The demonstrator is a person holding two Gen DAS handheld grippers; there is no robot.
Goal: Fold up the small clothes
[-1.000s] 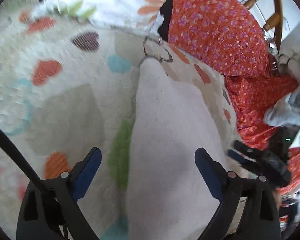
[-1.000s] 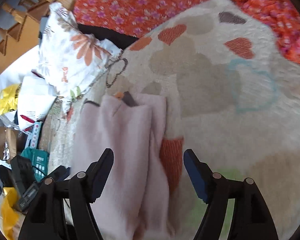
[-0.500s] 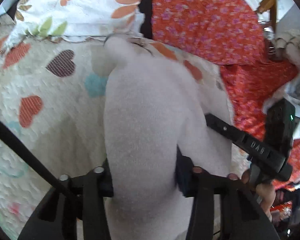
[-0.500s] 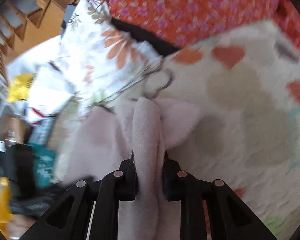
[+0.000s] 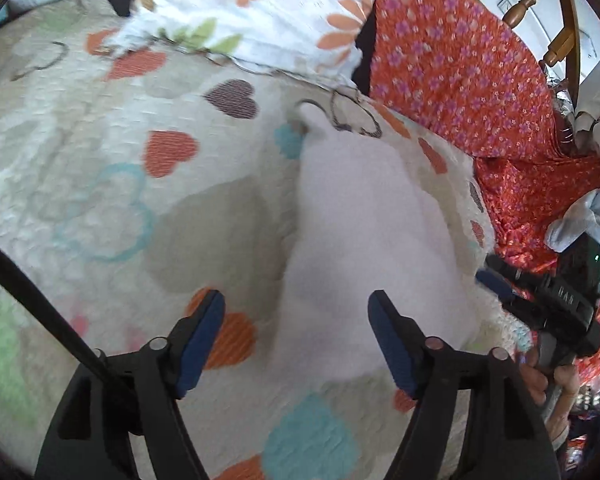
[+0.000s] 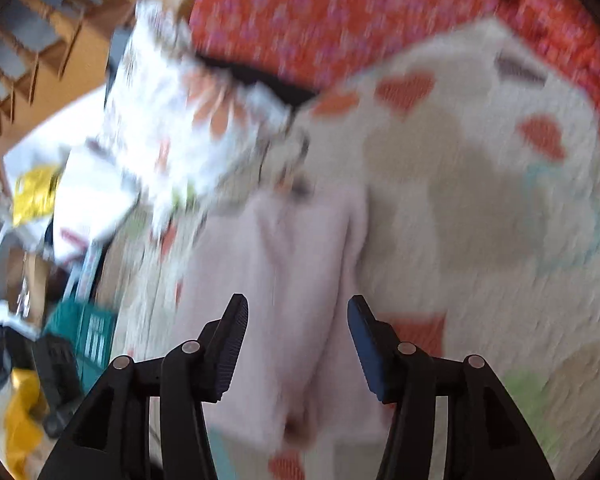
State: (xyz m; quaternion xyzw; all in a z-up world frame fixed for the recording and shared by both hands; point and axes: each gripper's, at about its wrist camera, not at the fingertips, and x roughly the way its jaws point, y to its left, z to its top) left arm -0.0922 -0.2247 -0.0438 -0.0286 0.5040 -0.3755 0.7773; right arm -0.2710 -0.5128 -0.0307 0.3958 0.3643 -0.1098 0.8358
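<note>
Both tongs, the left gripper (image 5: 296, 312) and right gripper (image 6: 298, 320), have let go and gape wide above the pale pink garment (image 5: 364, 240), now lying folded near the heart-print blanket's (image 5: 100, 200) right edge, so this fold looks done.

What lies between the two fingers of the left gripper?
In the left wrist view, the open left gripper frames the near edge of the pale pink fleece garment, lying on the cream heart-patterned quilt. Neither finger touches it.

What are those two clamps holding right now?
Nothing. The left gripper and right gripper are both open above the pale pink garment, which lies on the heart-patterned blanket.
</note>
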